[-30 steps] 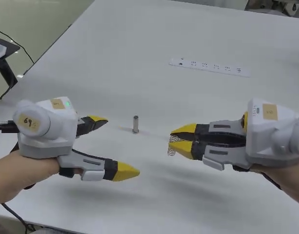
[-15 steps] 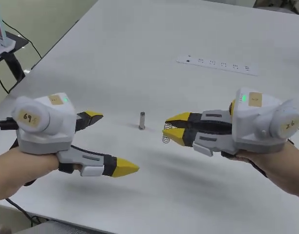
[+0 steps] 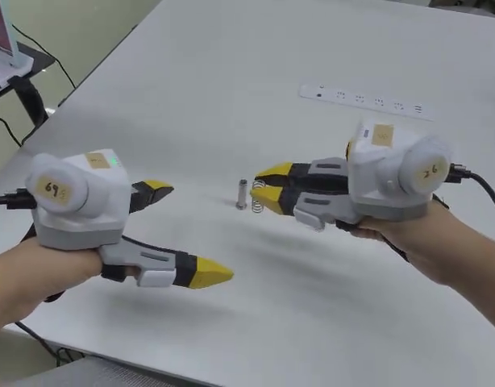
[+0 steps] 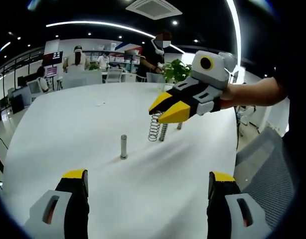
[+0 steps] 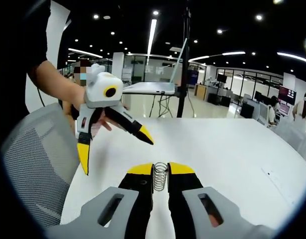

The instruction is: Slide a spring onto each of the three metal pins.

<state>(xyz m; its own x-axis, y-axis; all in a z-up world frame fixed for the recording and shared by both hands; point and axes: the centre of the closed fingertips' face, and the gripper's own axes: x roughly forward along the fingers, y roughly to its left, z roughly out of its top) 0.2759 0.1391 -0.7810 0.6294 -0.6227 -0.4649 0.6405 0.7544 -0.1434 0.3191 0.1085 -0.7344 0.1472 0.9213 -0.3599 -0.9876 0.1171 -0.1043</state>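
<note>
While you are holding a gripper in each hand over the white table (image 3: 191, 81), the right gripper (image 3: 262, 187) is clamping a spring (image 3: 256, 197) between its yellow tips; its jaws are pressing together on the upper coils, and the spring is hanging roughly upright below them. One metal pin (image 3: 242, 194) is standing upright on the table, and in the head view the spring is sitting just beside it, on your right of it and not over its top; whether the two are touching cannot be told. In the left gripper view the pin (image 4: 123, 146) is standing ahead between that gripper's jaws, and the spring (image 4: 154, 126) is hanging a little beyond it. Your left gripper (image 3: 195, 232) is hovering near the pin on its other side, gripping nothing, with its jaws standing wide apart. A power strip (image 3: 368, 102) is lying on the table well beyond both grippers
</note>
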